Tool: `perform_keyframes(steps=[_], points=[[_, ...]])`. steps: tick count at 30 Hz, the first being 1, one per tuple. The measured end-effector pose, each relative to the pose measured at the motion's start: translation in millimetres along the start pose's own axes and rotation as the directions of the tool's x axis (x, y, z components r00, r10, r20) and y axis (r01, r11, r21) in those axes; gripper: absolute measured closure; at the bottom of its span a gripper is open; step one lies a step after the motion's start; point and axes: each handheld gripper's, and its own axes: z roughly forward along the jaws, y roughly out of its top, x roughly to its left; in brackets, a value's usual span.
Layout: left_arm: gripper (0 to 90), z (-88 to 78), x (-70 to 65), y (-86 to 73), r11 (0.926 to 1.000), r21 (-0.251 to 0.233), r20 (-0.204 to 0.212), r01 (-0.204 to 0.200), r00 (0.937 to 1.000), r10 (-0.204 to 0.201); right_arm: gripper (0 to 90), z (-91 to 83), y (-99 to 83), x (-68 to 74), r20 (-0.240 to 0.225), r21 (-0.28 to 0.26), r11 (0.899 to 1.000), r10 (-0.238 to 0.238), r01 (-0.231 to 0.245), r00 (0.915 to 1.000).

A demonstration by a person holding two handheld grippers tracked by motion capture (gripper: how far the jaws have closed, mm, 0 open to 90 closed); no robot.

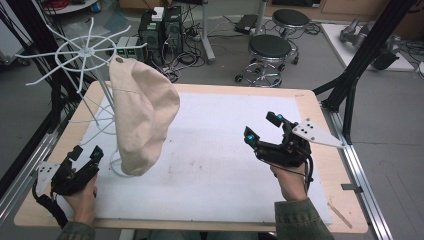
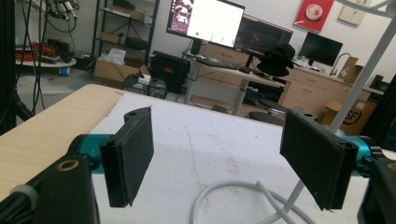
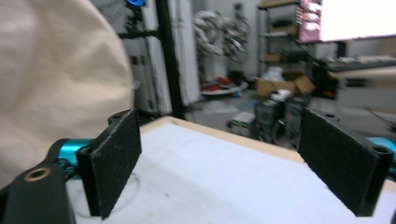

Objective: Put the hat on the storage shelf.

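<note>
Two hands come in from the near edge of the table, one gripper in each. The left gripper [image 1: 85,154] sits low at the near left corner, tipped up and forward, its two black pads [image 2: 128,156] wide apart with nothing between them. The right gripper [image 1: 262,129] is held above the near right part of the white mat [image 1: 220,150], pointing left toward the hat, its two pads [image 3: 112,161] wide apart and empty. One cream cloth hat [image 1: 141,117] hangs on one white wire stand [image 1: 87,52] at the left of the mat, just beside the left gripper and well apart from the right one. Farther back, two round black stools [image 1: 270,47] stand on the floor
</note>
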Motion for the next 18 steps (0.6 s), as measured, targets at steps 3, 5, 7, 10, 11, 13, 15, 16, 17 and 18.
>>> perform_keyframes(steps=[3,5,7,10,11,13,15,16,17,18], points=[[25.9,-0.6,0.0,0.2,1.0000,0.000,-0.001,0.000,1.0000,0.000,12.1,-6.3,-6.3,-5.0,0.036,0.013,1.000,0.023,-0.024,0.9991],[25.9,-1.1,-0.3,0.4,1.0000,-0.001,-0.003,0.001,1.0000,-0.001,11.9,-9.7,-11.3,-7.3,0.084,0.028,0.999,0.020,-0.022,0.9963],[25.9,-1.2,-0.5,0.4,1.0000,-0.002,-0.002,0.001,1.0000,-0.001,11.4,-12.8,-15.5,-9.2,0.116,0.049,0.999,0.009,-0.014,0.9932],[25.9,-1.7,-0.9,0.5,1.0000,-0.002,-0.001,0.003,1.0000,-0.003,11.4,-16.7,-20.5,-10.6,0.125,0.042,0.999,0.004,-0.009,0.9921],[25.9,-2.0,-1.0,0.7,1.0000,-0.002,-0.002,0.002,1.0000,-0.002,11.4,-18.6,-23.1,-11.1,0.132,0.044,0.999,0.005,-0.011,0.9912],[25.9,-2.3,-1.2,0.7,1.0000,-0.004,-0.001,0.002,1.0000,-0.002,11.4,-24.3,-33.8,-12.6,0.142,0.034,0.999,0.002,-0.007,0.9898],[25.9,-2.3,-1.4,0.5,1.0000,-0.002,0.001,0.004,1.0000,-0.004,11.4,-27.0,-42.0,-15.1,0.131,0.034,0.999,0.015,-0.019,0.9912],[25.9,-2.3,-1.4,0.3,1.0000,-0.001,0.001,0.004,1.0000,-0.004,11.4,-28.3,-46.3,-16.8,0.123,0.031,0.999,0.024,-0.028,0.9921],[25.9,-2.4,-1.5,0.3,1.0000,-0.003,0.001,0.005,1.0000,-0.005,11.4,-29.1,-50.6,-18.7,0.116,0.031,0.999,0.034,-0.038,0.9927],[25.9,-2.7,-1.7,0.4,1.0000,-0.005,0.002,0.005,1.0000,-0.005,11.4,-29.8,-54.8,-20.1,0.118,0.035,0.998,0.039,-0.043,0.9922]])
